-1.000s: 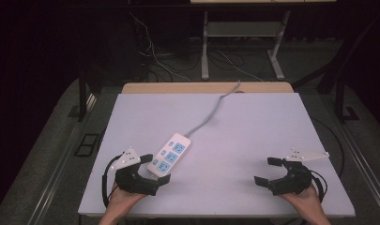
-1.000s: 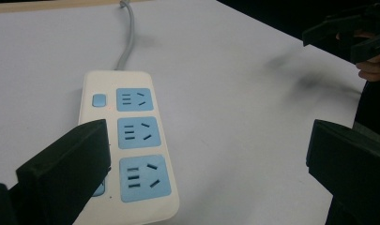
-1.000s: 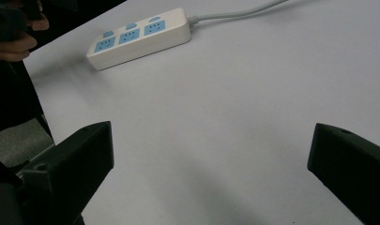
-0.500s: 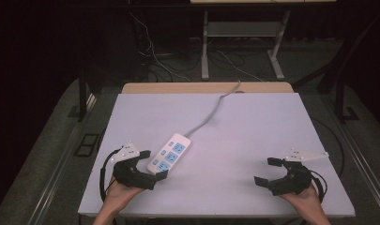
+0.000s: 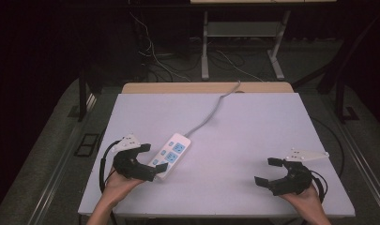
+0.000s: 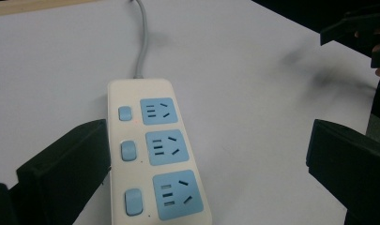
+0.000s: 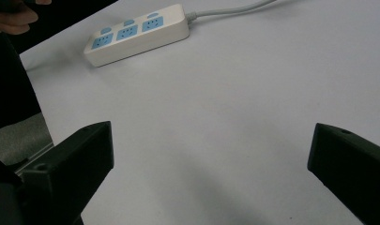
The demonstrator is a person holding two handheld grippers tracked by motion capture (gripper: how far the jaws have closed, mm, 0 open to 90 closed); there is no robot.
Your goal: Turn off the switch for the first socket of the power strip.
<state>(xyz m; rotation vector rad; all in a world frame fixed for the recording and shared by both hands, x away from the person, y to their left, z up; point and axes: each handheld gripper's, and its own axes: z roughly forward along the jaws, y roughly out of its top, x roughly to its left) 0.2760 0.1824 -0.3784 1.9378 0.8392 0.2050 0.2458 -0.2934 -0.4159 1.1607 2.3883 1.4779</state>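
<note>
Left claw [image 5: 148, 158] sits at near-left of worktop [image 5: 253, 126], jaws spread wide, gripping nothing. Power strip [image 5: 169, 154] lies between the jaws at its near end; in the left gripper view the strip [image 6: 155, 154] sits just beside the left jaw, well clear of the other. Strip: cream plastic, rounded bar, three blue socket plates, three blue rocker switches. Grey cord [image 5: 215, 108] runs off the far edge. Worktop matte, pale, flat. Right claw [image 5: 269, 172] at near-right, well apart from strip, jaws wide open, empty. Dark floor with loose cables [image 5: 155, 61] beyond.
</note>
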